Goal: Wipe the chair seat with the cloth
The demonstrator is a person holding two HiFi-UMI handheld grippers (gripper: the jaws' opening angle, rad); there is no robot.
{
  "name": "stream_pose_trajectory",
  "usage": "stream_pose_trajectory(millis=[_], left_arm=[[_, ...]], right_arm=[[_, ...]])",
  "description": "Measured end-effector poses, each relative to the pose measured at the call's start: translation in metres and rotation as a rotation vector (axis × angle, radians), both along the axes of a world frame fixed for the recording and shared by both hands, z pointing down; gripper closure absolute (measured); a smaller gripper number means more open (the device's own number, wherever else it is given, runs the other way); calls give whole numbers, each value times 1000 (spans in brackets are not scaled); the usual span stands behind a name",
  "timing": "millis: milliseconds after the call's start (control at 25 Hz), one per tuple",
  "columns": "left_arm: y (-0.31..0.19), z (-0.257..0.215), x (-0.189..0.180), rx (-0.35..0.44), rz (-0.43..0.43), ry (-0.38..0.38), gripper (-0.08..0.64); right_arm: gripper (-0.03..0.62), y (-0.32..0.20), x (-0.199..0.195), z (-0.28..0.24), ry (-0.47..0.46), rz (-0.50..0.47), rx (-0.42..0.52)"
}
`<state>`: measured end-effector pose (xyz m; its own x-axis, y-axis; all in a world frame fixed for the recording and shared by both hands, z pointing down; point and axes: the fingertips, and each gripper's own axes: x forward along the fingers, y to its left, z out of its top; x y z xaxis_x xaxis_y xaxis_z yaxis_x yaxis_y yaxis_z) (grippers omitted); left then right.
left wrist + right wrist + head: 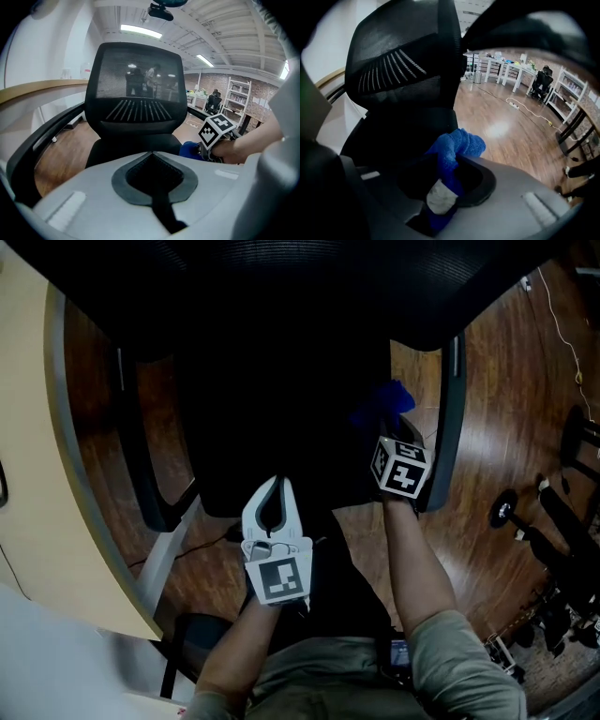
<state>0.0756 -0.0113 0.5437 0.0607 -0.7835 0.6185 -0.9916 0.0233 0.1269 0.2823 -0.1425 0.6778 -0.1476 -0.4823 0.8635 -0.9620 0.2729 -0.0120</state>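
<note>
A black office chair fills the head view, its dark seat (281, 409) below me and its mesh back (136, 89) upright beyond. My right gripper (395, 430) is shut on a blue cloth (383, 403) over the seat's right side, close to the right armrest (454, 399). In the right gripper view the cloth (458, 144) bunches out past the jaws above the seat (393, 136). My white left gripper (277, 482) hangs over the seat's front edge, jaws together with nothing in them. From the left gripper view the seat (131, 145), the cloth (189, 149) and the right gripper (202, 149) show ahead.
The left armrest (141, 460) curves along the chair's other side. A pale curved desk edge (66, 484) runs down the left. Wooden floor (506, 381) lies to the right, with dark equipment (562, 521) and a thin cable (562, 324) on it.
</note>
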Motion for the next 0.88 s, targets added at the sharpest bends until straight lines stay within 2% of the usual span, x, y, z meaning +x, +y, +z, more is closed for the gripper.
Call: stream_pose_trajectory(millis=[200,400,640,760,880], left_arm=[[18,-24,-41,23,-65,-25,554],[58,-34,-85,21,-105,-31,554],[107,-28,-122,3,-145,-10,554],[124,-25,-136,2,-164,-12,554],[140,-21,-149,-11,-188,-21,554]], right_arm=[[503,0,-57,-46,-42,-109,88],[502,36,-164,-78,-164,-305,134],[503,111,-292,-79,-228,-615,96],[502,146,-335,-66,-226,-746,55],[502,172,-362,-46,-212,-835,9]])
